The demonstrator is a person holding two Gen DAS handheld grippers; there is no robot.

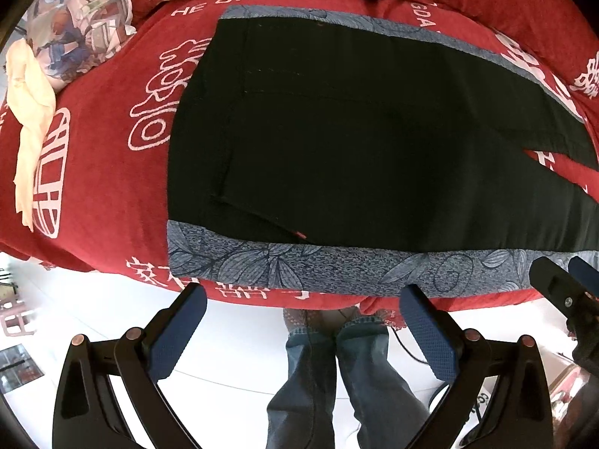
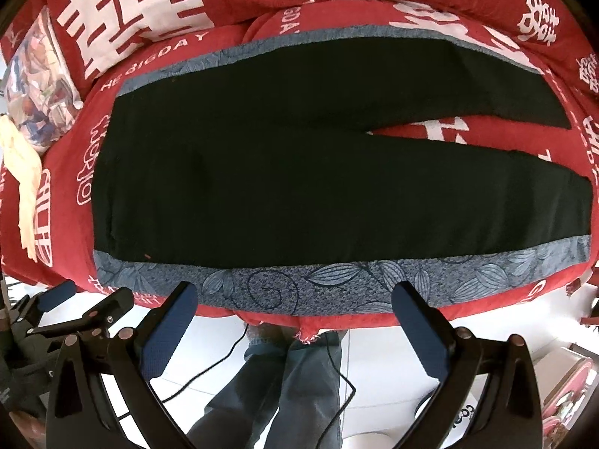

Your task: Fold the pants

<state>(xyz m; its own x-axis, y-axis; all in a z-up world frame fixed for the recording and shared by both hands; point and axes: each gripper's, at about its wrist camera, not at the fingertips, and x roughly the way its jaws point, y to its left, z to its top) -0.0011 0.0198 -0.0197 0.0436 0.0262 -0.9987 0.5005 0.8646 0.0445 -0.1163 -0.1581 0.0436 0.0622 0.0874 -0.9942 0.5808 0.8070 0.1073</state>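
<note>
red bedspread (image 1: 112,172) reads "he bigday" in white, w/ big chinese double-happiness signs, rest unreadable.

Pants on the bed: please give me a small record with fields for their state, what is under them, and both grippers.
pants: black with blue patterned side stripes, spread flat, unfolded, legs apart toward the right
surface: red blanket with white print
left gripper: open, holding nothing, near the pants' near edge
right gripper: open, holding nothing, near the same edge
</note>
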